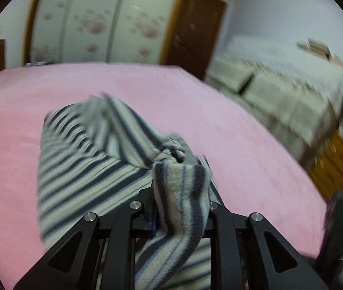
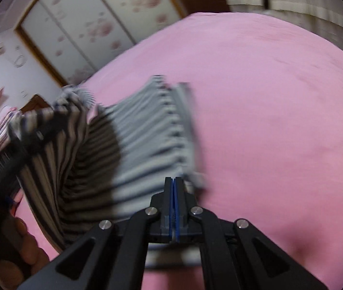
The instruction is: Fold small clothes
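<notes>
A small striped garment [image 1: 82, 149], grey-white with dark stripes, lies partly lifted on the pink bedspread [image 1: 244, 145]. My left gripper [image 1: 178, 169] is shut on a bunched corner of it, and a flap hangs over the fingers. In the right wrist view the garment [image 2: 145, 140] stretches from the left gripper [image 2: 29, 130] at far left to my right gripper [image 2: 174, 181]. The right gripper's jaws are pressed together at the garment's near edge; the cloth seems pinched there, but blur hides the contact.
A floral wardrobe [image 1: 103, 21] and a brown door [image 1: 193, 31] stand behind the bed. A covered sofa [image 1: 287, 91] is at the right. The right gripper's body [image 1: 340, 229] shows at lower right. A hand [image 2: 24, 249] holds the left gripper.
</notes>
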